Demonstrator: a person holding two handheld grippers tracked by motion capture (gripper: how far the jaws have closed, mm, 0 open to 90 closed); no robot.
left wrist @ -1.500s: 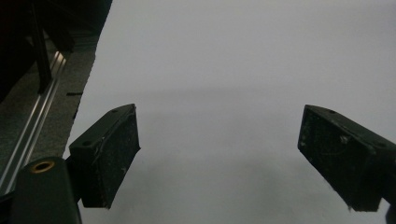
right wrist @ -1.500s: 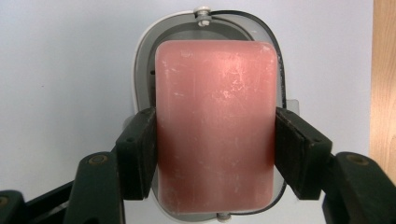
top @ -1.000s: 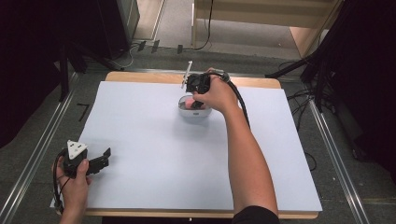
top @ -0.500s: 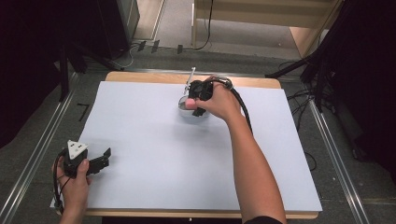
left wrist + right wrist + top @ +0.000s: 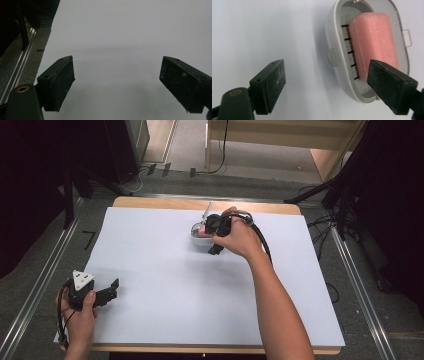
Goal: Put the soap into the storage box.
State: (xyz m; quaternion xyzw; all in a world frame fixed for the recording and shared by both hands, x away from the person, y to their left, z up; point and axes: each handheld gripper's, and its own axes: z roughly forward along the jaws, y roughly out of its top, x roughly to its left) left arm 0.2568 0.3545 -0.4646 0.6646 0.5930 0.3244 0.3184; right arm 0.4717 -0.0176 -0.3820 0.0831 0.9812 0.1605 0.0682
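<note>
An open white soap box (image 5: 334,37) with a pink soap bar (image 5: 373,42) on its slatted tray lies at the far middle of the white table (image 5: 165,295). In the high view the box (image 5: 196,236) shows beside my right hand. My right gripper (image 5: 332,82) hovers over it and its jaws have just been opening. One pad is over bare table, the other over the box's near end, and neither presses on anything. In the high view the right gripper (image 5: 210,242) points down. My left gripper (image 5: 112,290) rests at the near left, open (image 5: 117,82) with nothing between its jaws.
A thin metal rod (image 5: 206,210) sticks out behind the box near the table's wooden far edge (image 5: 150,202). Metal rails (image 5: 40,285) run along the floor on both sides. Dark stands and cables (image 5: 320,220) crowd the floor to the right.
The right hand has shifted a little toward the near right over the soap box, and its jaws have spread apart. The left hand has stayed put.
</note>
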